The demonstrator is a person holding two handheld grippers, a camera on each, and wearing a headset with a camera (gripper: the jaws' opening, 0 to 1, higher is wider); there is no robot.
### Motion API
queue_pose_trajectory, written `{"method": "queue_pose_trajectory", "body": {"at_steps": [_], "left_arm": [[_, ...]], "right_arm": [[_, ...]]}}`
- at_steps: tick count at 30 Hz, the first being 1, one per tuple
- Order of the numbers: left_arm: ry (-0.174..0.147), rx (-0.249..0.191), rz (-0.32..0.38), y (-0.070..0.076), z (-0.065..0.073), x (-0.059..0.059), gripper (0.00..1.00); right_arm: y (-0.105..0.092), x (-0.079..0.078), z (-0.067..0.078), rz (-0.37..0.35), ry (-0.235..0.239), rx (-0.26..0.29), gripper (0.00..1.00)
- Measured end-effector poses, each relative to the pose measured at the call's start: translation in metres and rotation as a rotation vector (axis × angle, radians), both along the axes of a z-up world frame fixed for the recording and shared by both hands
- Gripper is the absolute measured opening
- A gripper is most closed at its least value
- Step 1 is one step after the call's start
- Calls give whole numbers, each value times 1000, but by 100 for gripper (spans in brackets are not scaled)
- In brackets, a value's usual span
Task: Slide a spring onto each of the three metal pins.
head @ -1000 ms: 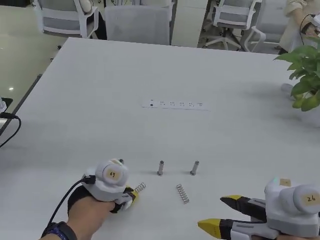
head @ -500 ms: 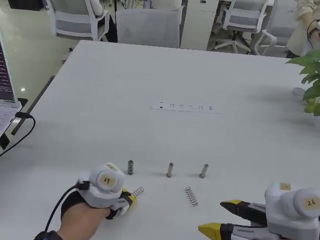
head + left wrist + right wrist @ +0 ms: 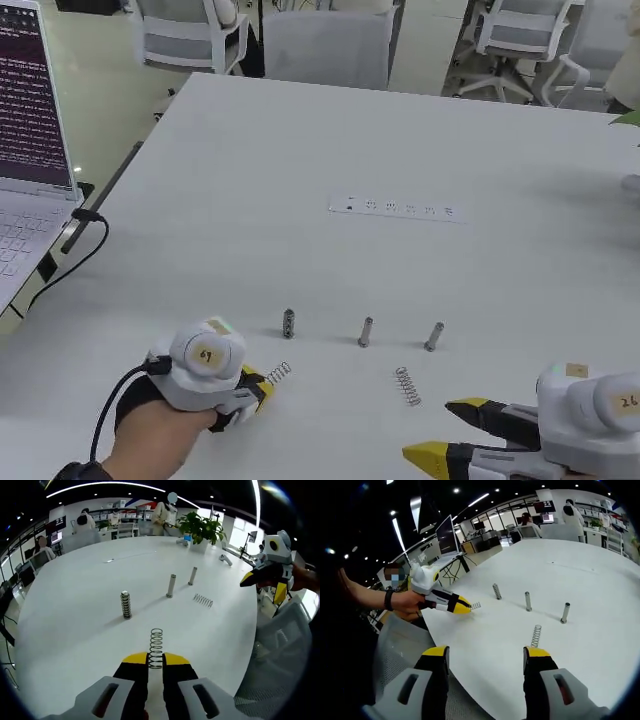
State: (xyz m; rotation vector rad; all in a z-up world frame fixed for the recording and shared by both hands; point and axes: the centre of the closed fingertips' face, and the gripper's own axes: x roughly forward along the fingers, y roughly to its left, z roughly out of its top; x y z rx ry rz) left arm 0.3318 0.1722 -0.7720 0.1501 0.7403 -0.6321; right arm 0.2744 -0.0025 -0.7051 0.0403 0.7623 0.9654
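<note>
While our right gripper (image 3: 487, 655) hovers, fingers (image 3: 436, 652) apart, near a loose steel spring (image 3: 536, 635), our left gripper (image 3: 155, 659) clamps yellow-tipped fingers (image 3: 135, 660) on one end of a small coiled steel spring (image 3: 156, 642). We fear this thin pinch lets it pivot and topple a bare metal pin (image 3: 171, 585).

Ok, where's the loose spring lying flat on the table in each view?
Head view: loose spring, lower middle.
Left gripper view: right of centre.
Right gripper view: centre, just beyond the right tongs.
Landmark: the pin wearing a spring.
</note>
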Motion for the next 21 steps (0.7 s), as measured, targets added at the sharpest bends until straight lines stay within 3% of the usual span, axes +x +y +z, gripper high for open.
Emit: {"method": "queue_pose_trajectory", "body": {"at_steps": [9, 21], "left_arm": [[-22, -12, -20, 0, 13, -9, 2], [-57, -32, -54, -7, 29, -13, 2]], "right_arm": [[17, 5, 3, 32, 3, 26, 57], [33, 10, 5, 66, 14, 69, 53]]}}
